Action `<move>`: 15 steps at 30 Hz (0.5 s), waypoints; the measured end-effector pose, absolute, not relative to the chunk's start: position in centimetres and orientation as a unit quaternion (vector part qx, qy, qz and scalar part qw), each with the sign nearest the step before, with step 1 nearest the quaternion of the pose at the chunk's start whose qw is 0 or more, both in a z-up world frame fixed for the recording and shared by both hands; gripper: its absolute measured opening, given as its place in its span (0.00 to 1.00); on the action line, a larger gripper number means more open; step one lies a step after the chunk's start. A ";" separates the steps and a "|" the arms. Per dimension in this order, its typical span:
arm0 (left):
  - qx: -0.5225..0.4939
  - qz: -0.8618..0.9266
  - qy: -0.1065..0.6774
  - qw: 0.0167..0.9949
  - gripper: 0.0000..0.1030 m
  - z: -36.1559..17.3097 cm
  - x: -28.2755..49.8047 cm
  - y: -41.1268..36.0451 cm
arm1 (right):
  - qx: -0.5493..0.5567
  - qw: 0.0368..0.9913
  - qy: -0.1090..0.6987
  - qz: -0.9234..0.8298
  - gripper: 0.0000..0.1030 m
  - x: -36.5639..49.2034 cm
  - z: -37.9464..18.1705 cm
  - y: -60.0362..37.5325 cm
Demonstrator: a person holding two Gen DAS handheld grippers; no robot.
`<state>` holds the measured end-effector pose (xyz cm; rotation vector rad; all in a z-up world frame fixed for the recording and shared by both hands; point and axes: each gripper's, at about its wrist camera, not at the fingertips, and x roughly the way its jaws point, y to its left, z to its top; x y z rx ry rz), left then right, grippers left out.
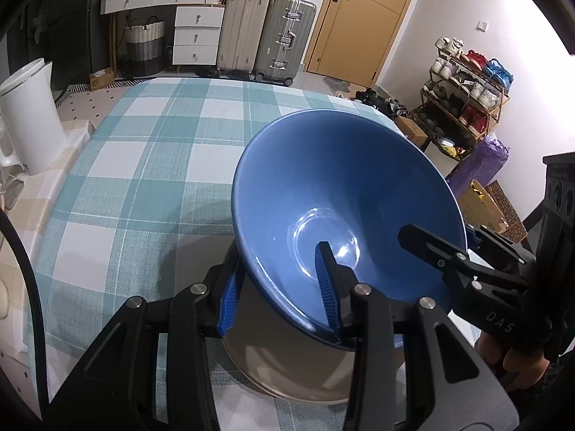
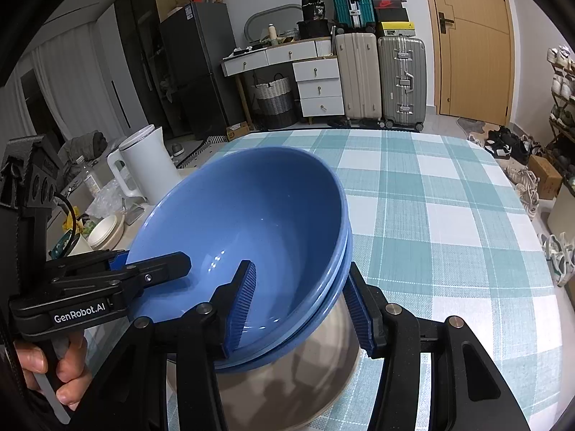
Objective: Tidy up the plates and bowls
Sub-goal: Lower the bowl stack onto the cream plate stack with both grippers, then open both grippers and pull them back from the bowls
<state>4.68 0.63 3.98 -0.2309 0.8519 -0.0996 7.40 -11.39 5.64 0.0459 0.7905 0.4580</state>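
Both your grippers clamp the rim of the blue bowl (image 1: 345, 208), which hangs tilted at the centre of each frame over a steel bowl (image 1: 287, 366) on the checked tablecloth (image 1: 151, 151). The left gripper (image 1: 280, 298) pinches the near rim at lower centre of its view — one pad inside, one outside. The right gripper (image 2: 305, 309) does the same at lower centre of its own view, where a second blue rim seems nested beneath, so you may be carrying two bowls. The likely trouble is slippage: glazed walls slope away under the ribbed pads, and an uneven pull between your hands could twist the rim free. Dropped, it would strike the steel bowl directly below — chipping is the risk.
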 end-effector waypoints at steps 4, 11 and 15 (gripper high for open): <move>-0.106 -0.043 0.414 0.903 0.36 4.0 4.5 0.6 | 0.020 0.898 0.380 0.222 0.49 7.3 5.6 -11.4; -0.093 -0.048 0.384 0.917 0.73 4.9 3.7 1.1 | -0.017 0.907 0.364 0.211 0.69 6.6 6.2 -11.0; -0.083 -0.045 0.361 0.928 0.82 5.7 3.0 1.6 | -0.024 0.909 0.355 0.216 0.87 6.0 6.5 -11.2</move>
